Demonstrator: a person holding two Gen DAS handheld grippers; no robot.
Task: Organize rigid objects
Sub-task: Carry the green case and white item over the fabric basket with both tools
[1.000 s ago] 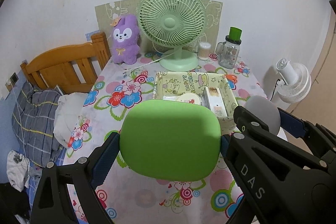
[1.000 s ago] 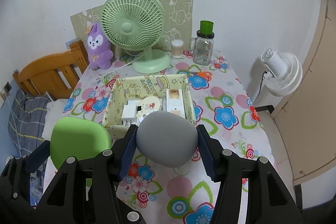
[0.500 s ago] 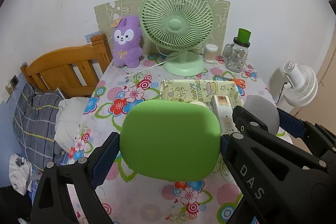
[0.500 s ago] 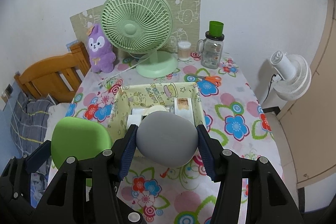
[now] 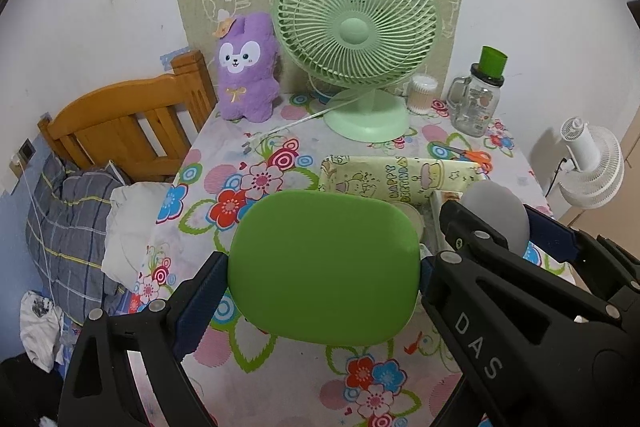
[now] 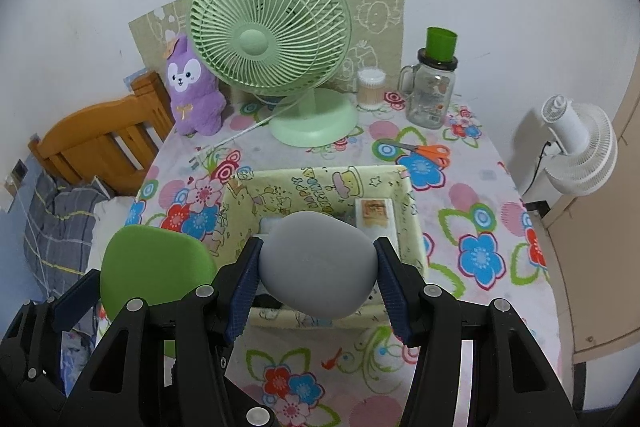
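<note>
My left gripper (image 5: 324,267) is shut on a flat green rounded case (image 5: 324,267), held above the floral table just left of the yellow birthday-print box (image 5: 400,175). My right gripper (image 6: 318,277) is shut on a grey egg-shaped case (image 6: 318,267), held over the near part of the same box (image 6: 316,187). Inside the box I see a white packet with a brown label (image 6: 374,215) and other white items, mostly hidden by the grey case. The green case also shows in the right wrist view (image 6: 154,267), and the grey case in the left wrist view (image 5: 496,211).
A green desk fan (image 6: 272,43), purple plush (image 6: 194,87), cotton swab jar (image 6: 370,87), glass jar with green lid (image 6: 432,87) and orange scissors (image 6: 428,151) stand at the table's back. A wooden bed headboard (image 5: 120,123) is left, a white fan (image 6: 576,151) right.
Both grippers have moved forward and lower toward the box with their cases still held. The fan and back items look nearer and the box sits closer under the cases.
</note>
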